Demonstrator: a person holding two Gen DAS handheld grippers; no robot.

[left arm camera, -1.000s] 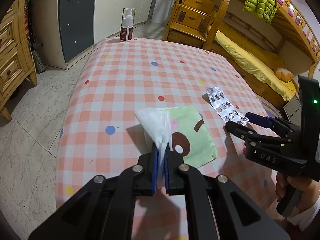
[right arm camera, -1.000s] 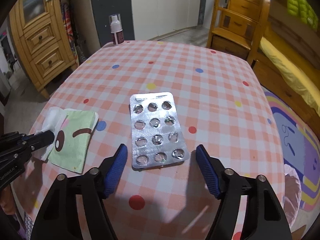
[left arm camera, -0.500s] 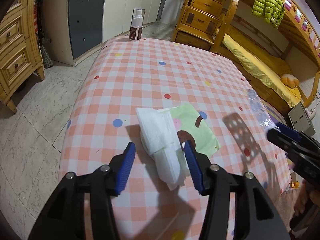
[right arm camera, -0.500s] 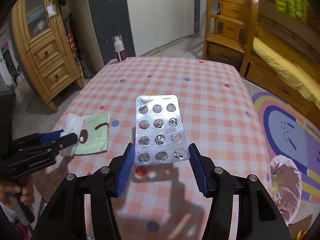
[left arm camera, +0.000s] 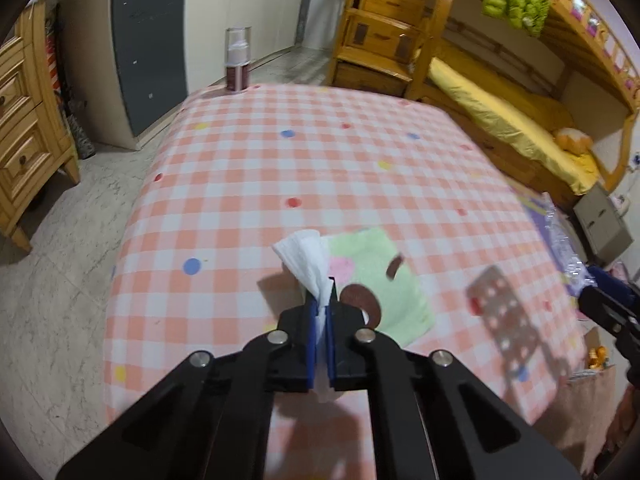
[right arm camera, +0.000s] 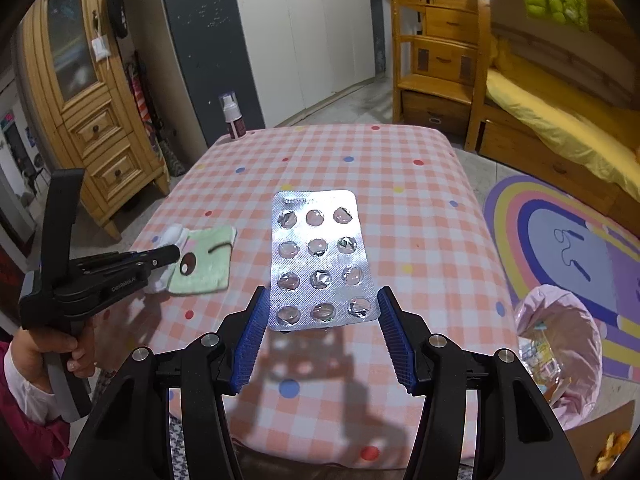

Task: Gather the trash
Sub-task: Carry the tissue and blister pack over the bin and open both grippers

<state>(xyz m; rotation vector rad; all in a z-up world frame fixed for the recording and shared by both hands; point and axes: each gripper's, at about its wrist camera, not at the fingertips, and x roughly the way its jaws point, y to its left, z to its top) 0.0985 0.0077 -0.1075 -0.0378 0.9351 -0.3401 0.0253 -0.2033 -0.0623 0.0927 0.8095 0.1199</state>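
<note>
The left gripper [left arm camera: 319, 322] has closed again on the one white tissue [left arm camera: 306, 258], pinching it just above the single green packet [left arm camera: 376, 280]. The right gripper [right arm camera: 320, 332] has lifted the one blister pack [right arm camera: 320, 264] off the surface [right arm camera: 420, 240]; one lined bin [right arm camera: 560, 344] waits to its right.

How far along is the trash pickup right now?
Some trash already lies in the pink-lined bin. In hand: the left tool pinches the white tissue, and the right tool holds the empty blister pack above the table. Left: drop both in; the green packet is still on the tablecloth.
</note>
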